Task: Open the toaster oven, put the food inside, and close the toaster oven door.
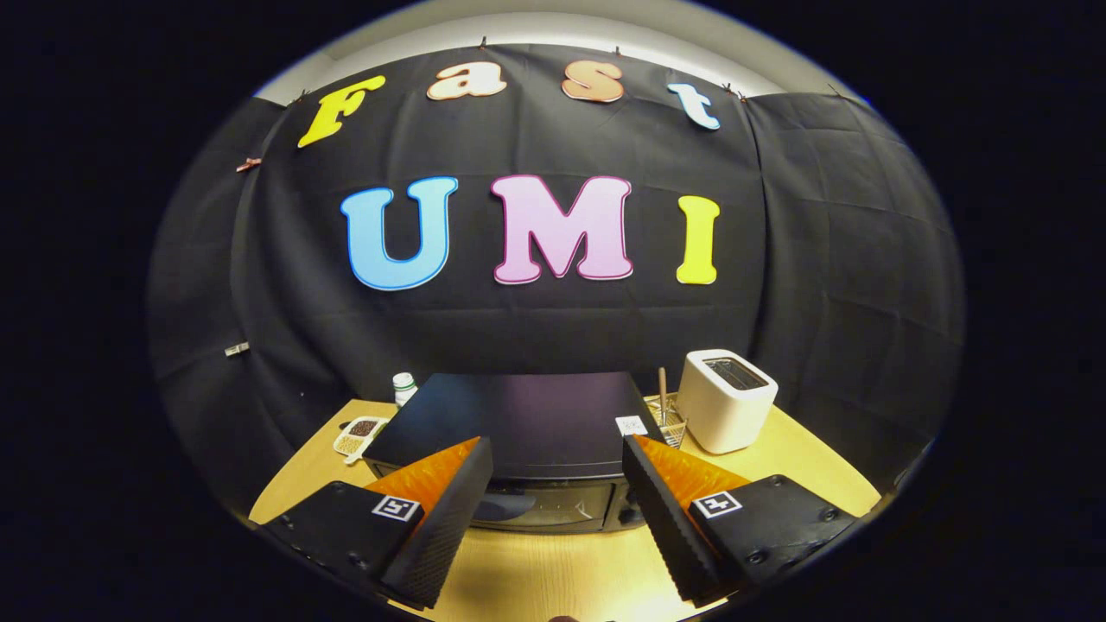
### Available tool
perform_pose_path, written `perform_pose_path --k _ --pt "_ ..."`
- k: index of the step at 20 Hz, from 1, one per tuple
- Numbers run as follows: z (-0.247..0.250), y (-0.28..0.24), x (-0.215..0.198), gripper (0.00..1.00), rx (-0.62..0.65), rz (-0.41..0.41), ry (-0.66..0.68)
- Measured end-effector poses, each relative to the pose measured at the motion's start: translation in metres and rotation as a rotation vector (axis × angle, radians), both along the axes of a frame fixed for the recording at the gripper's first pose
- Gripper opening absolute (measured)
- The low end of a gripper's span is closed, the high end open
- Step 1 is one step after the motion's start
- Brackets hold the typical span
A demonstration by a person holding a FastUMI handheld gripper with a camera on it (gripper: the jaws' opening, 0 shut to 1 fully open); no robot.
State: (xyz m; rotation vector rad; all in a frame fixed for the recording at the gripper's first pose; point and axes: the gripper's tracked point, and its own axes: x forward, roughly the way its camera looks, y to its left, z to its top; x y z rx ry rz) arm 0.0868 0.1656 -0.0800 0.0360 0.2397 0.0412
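Matt black toaster oven (pixel 518 419) on pale smooth wood table (pixel 553 570); glossy white plastic toaster (pixel 724 402).

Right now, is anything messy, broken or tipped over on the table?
Nothing stands out. The toaster oven sits square with its door shut, the white toaster stands upright beside it, and nothing looks spilled on the table. The gripper hangs open in front, holding nothing.
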Motion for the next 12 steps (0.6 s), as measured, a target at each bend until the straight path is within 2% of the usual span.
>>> perform_pose_path --k 5,12 --pt "-0.032 0.039 0.018 0.99 -0.045 0.037 0.041" --pt "-0.069 0.055 0.038 0.98 -0.068 0.021 0.093"
